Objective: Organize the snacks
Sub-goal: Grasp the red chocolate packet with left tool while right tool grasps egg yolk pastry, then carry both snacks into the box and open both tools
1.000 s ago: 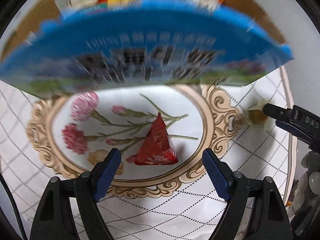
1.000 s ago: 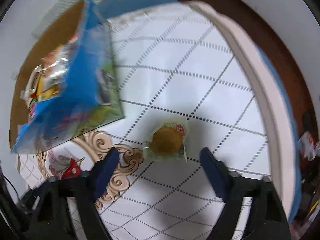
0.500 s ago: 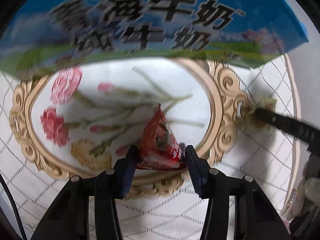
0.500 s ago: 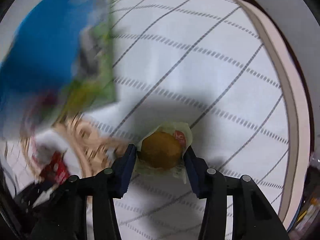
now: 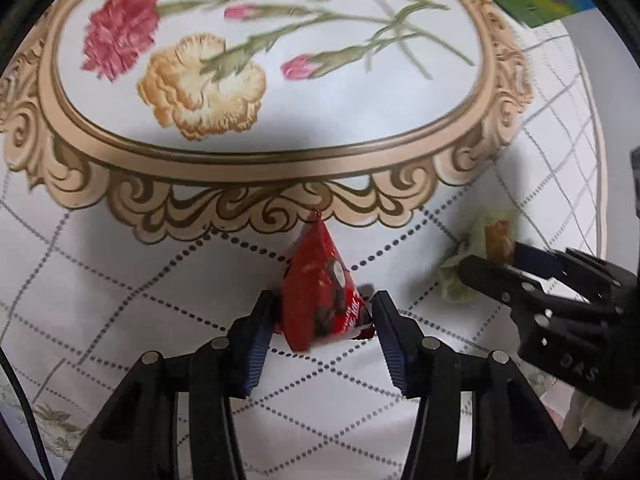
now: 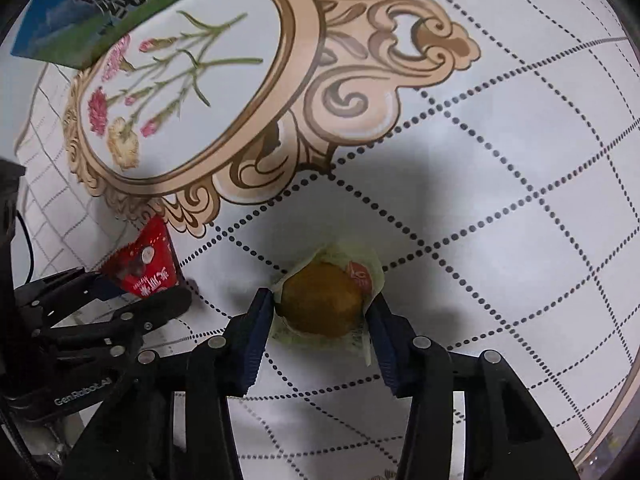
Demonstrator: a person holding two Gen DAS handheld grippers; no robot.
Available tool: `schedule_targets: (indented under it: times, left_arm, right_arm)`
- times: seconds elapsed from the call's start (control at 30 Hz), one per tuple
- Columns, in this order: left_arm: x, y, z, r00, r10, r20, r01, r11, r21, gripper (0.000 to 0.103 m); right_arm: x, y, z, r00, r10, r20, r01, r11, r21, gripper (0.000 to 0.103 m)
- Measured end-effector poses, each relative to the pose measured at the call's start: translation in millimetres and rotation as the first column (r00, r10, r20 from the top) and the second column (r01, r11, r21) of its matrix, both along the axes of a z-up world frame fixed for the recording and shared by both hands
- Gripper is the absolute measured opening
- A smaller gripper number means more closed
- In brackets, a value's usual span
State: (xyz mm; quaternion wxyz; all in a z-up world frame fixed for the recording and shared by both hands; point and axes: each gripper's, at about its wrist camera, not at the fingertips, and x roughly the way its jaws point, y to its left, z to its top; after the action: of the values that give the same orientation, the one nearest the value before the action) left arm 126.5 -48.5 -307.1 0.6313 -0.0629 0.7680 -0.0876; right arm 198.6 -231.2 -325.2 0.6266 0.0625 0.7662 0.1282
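The left gripper (image 5: pixel 322 322) pinches the red triangular packet (image 5: pixel 318 300) and the right gripper (image 6: pixel 320 314) pinches the wrapped brown pastry (image 6: pixel 322 304), both clear of the tablecloth (image 6: pixel 500 160), evidently for transfer to the blue carton (image 6: pixel 76 12).

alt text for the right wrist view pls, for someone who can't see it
The right gripper is shut on a round brown pastry in a clear wrapper on a white tablecloth with dotted diamond lines. At lower left, the left gripper pinches a red triangular snack packet; a blue box sits at upper left.
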Motion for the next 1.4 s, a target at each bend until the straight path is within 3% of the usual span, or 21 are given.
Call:
schedule_targets:
  times: [0.37, 0.57, 0.7, 0.83, 1.0, 1.1, 1.23, 1.4]
  left_arm:
    - [13, -6, -18, 1.0, 0.023, 0.01, -0.023, 0.999, 0.04, 0.046]
    - [15, -3, 9, 0.998, -0.006, 0.065, 0.003, 0.999, 0.04, 0.043]
    - [18, -5, 48, 0.991, -0.017, 0.134, 0.017, 1.0, 0.004, 0.043]
    - [37, -4, 106, 0.97, -0.009, 0.245, 0.019, 0.999, -0.041, 0.043]
    - [84, 1, 184, 0.924, 0.025, 0.382, 0.016, 0.994, -0.105, 0.043]
    - [120, 6, 211, 0.902, 0.048, 0.43, 0.004, 0.993, -0.119, 0.043]
    - [168, 15, 217, 0.898, 0.068, 0.435, -0.02, 0.993, -0.114, 0.043]
    - [227, 27, 176, 0.949, 0.084, 0.303, -0.055, 0.993, -0.102, 0.043]
  right_arm:
    - [-2, 0, -28, 0.999, -0.048, -0.015, 0.048, 0.998, -0.046, 0.052]
    - [4, 32, -30, 0.999, -0.01, 0.032, 0.012, 0.997, -0.072, 0.048]
    - [3, 35, -3, 0.996, -0.009, 0.084, 0.011, 1.0, -0.026, 0.047]
    - [11, 27, 41, 0.988, -0.039, 0.152, 0.032, 0.998, 0.05, 0.047]
    - [46, 22, 113, 0.958, -0.084, 0.273, 0.045, 0.988, 0.144, 0.047]
    - [72, 15, 156, 0.932, -0.111, 0.345, 0.049, 0.982, 0.185, 0.047]
    - [116, 14, 188, 0.9, -0.122, 0.419, 0.05, 0.983, 0.178, 0.047]
    - [177, 14, 179, 0.905, -0.13, 0.405, 0.079, 0.987, 0.14, 0.047]
